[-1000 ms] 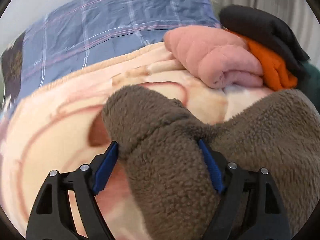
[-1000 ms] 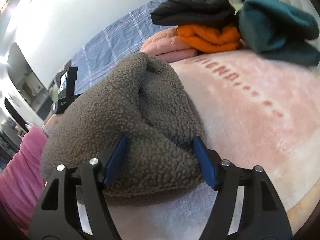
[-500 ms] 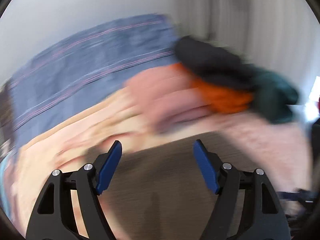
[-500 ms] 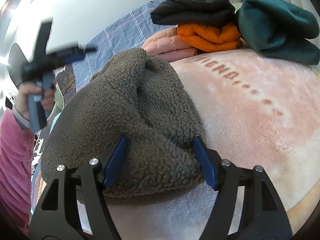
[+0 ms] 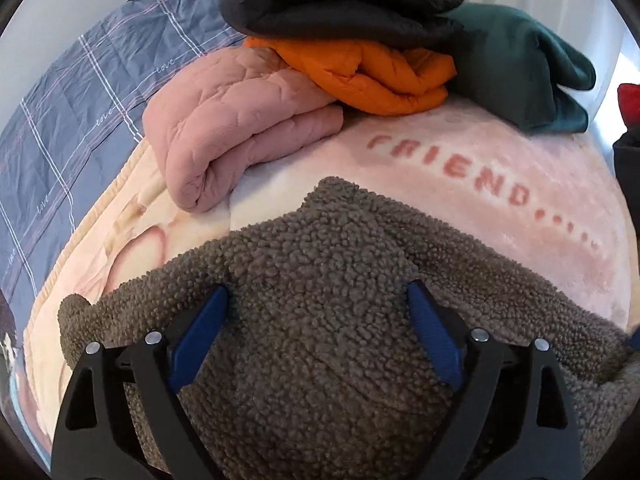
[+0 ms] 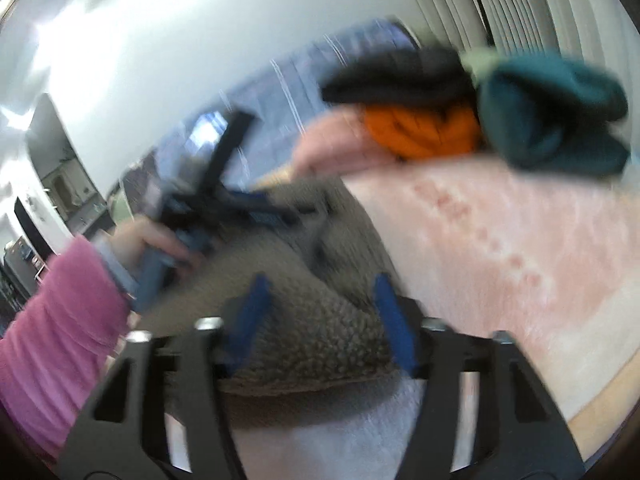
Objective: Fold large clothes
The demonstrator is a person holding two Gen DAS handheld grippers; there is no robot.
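A brown fleece garment [image 5: 320, 320] lies bunched on the pink blanket [image 5: 500, 176] of a bed. My left gripper [image 5: 316, 300] sits low over its near part, jaws wide open with fleece between the blue pads [image 5: 200, 332], not pinched. In the blurred right wrist view my right gripper [image 6: 320, 296] is open over another fold of the same fleece [image 6: 316, 340]. The left gripper's body [image 6: 216, 200] and the hand holding it show there at the left.
Folded clothes are stacked at the far side: a pink quilted piece [image 5: 240, 120], an orange one [image 5: 372, 72], a black one [image 5: 336, 0] on top, a dark green one [image 5: 520, 76] to the right. A blue plaid sheet [image 5: 72, 112] lies at the left.
My left gripper let go of the fleece, swung up and right, then came down again over the garment farther along. The right view has become blurred as the right gripper shifts.
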